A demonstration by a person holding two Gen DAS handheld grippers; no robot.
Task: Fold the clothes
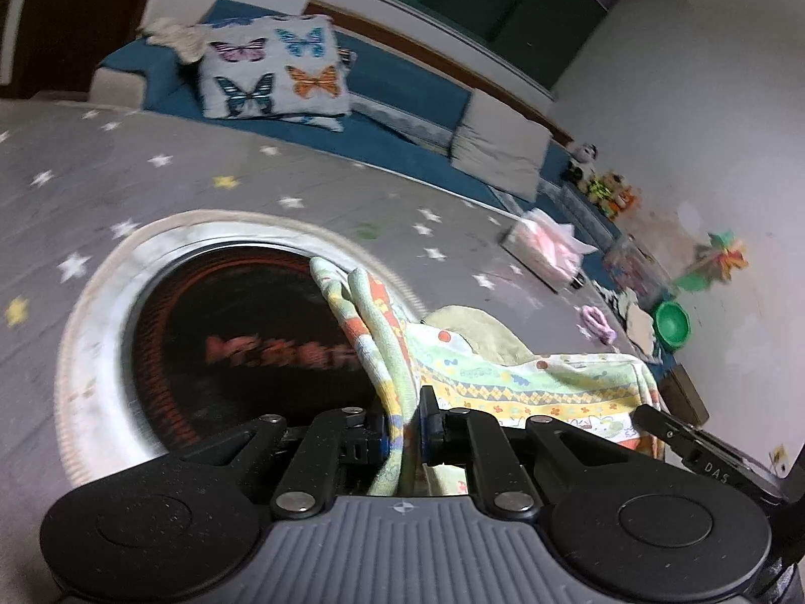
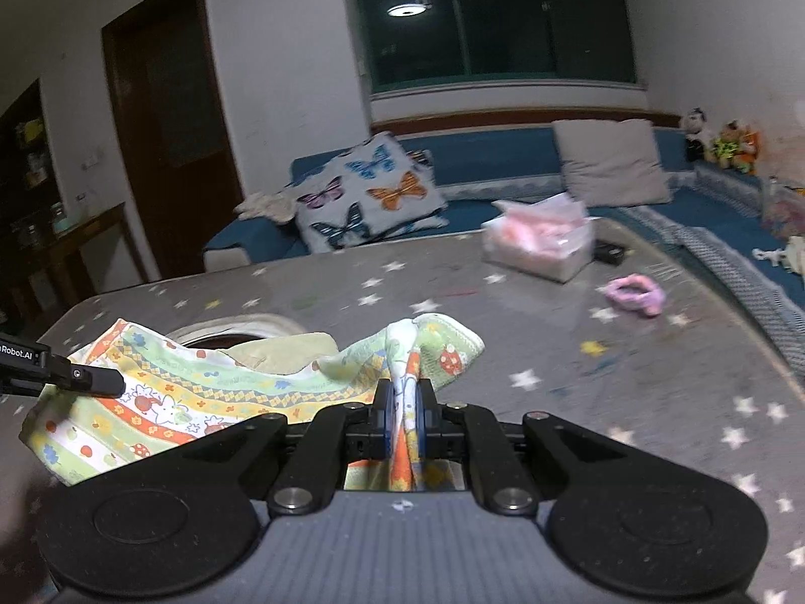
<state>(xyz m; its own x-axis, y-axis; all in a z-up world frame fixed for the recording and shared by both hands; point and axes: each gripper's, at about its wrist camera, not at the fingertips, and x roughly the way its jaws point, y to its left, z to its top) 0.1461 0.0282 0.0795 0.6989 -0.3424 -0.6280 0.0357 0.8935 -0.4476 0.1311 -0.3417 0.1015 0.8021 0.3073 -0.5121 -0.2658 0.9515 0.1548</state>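
While both level, left claw (image 1: 405, 428) and right claw (image 2: 405, 420) pinch patterned cloth (image 2: 201, 392).

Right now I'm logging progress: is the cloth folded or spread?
Neither: the cloth hangs bunched between the left gripper and right gripper, no neat fold showing.

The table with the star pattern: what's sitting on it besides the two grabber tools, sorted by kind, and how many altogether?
Patterned cloth, pinched by both the left gripper and the right gripper: 1
Tissue box with pink contents: 1
Pink scrunchie-like item: 1
Small dark object behind the box, too blurred to identify: 1
Total: 4
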